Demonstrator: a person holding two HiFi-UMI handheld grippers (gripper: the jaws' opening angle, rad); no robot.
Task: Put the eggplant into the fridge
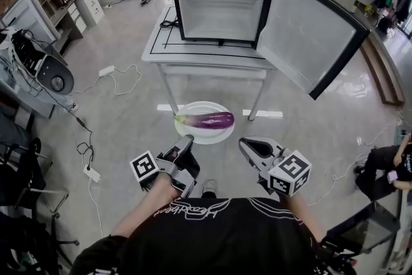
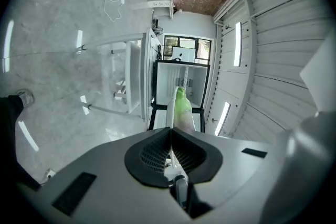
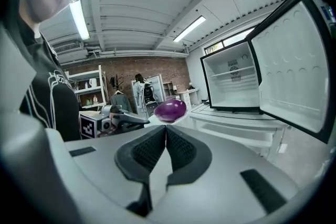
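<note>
Your left gripper (image 2: 170, 132) has its jaws pressed together on the thin white rim of the plate (image 2: 170, 113). That gripper is rolled on its side, so one jaw lies above the rim and the other below, which is what lets it carry the plate flat. Your right gripper (image 3: 165, 131) also has its jaws together, but they stand side by side with nothing between them. Its tips sit just beside the plate's near right edge. You probably keep them there to steady or prop that side, though no view shows whether they touch it.

The eggplant (image 1: 209, 120) lies lengthwise across the plate (image 1: 205, 138), green stem end to the left and purple end to the right. It is loose on the dish, so carrying it by the plate avoids squeezing it. The price is that any tilt could roll it off, so keep the plate level.

The plate hangs over open floor, near you and well short of the table (image 1: 193, 58). On the table the fridge (image 1: 219, 22) stands empty, with its door (image 1: 309, 35) swung wide to the right. The way in is clear, and you have yet to carry the eggplant over.
</note>
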